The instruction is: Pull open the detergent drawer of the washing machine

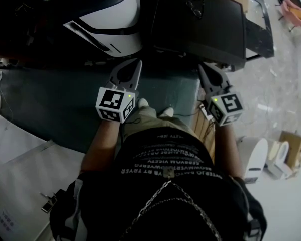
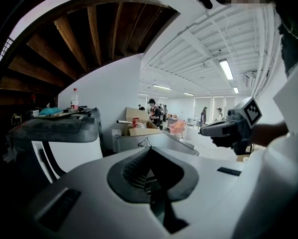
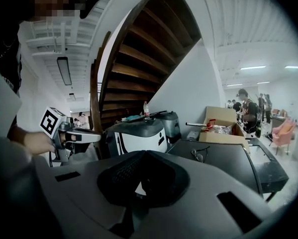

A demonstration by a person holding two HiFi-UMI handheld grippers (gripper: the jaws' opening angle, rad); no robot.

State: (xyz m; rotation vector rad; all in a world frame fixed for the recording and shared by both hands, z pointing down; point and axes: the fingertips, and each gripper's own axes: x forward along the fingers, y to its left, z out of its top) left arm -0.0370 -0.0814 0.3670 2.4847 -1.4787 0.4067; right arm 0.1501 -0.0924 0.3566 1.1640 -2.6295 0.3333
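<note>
Biggest thing around is the wooden staircase (image 3: pixel 139 49) curving overhead, up and ahead of both grippers. Under it there are two machines: a dark machine (image 1: pixel 200 24) with a flat top straight ahead of the right gripper (image 1: pixel 204 68), and a white machine (image 1: pixel 107 31) with a grey lid ahead of the left gripper (image 1: pixel 133 63). Honestly I can't tell which one is the washer, and no view shows me the drawer itself. If it's on a front panel, it's facing the grippers but below what the cameras catch. There's an open cardboard box (image 3: pixel 223 128) past the far end of the dark machine, and a bottle (image 3: pixel 146 108) standing on stuff behind the white one. Both grippers are held out level, well short of either machine. Each has its jaws pinched together at the tips with nothing in them, and they're side by side but clearly apart. My guess on the drawer is the usual light, stiff plastic tray on rails, with a smooth, slippery face and a bit of a catch at the start. So the jaws need to open first, then hook or pinch the finger recess along its lower edge. After that it's a straight, level pull back toward the person, since yanking at an angle would probably jam it.
</note>
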